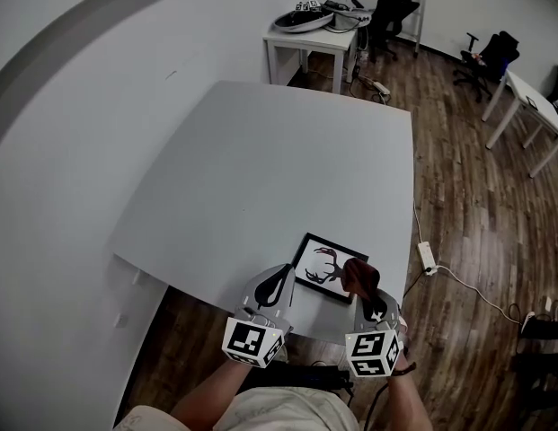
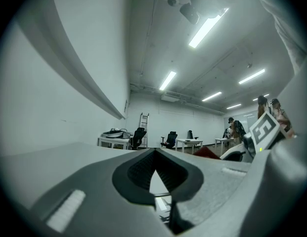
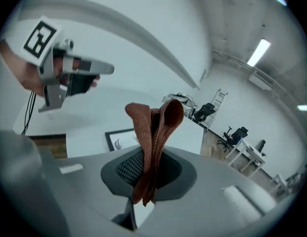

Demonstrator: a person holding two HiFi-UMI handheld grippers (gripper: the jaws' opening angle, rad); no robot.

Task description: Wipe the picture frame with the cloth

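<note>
The black-framed picture frame (image 1: pixel 323 268) with a stag print lies flat near the front edge of the white table (image 1: pixel 261 169). A brown cloth (image 1: pixel 360 277) stands up out of my right gripper (image 1: pixel 362 291), which is shut on it just right of the frame. In the right gripper view the cloth (image 3: pixel 153 132) is folded between the pads, with the frame (image 3: pixel 118 138) behind it. My left gripper (image 1: pixel 282 274) hovers at the frame's left edge, shut and empty. Its pads (image 2: pixel 138 174) meet at the tip.
The table's front edge lies just below the frame, over wood floor. A power strip (image 1: pixel 428 257) with a cable lies on the floor to the right. A small white table (image 1: pixel 310 32) with gear and office chairs (image 1: pixel 391 12) stand at the back. A wall runs along the left.
</note>
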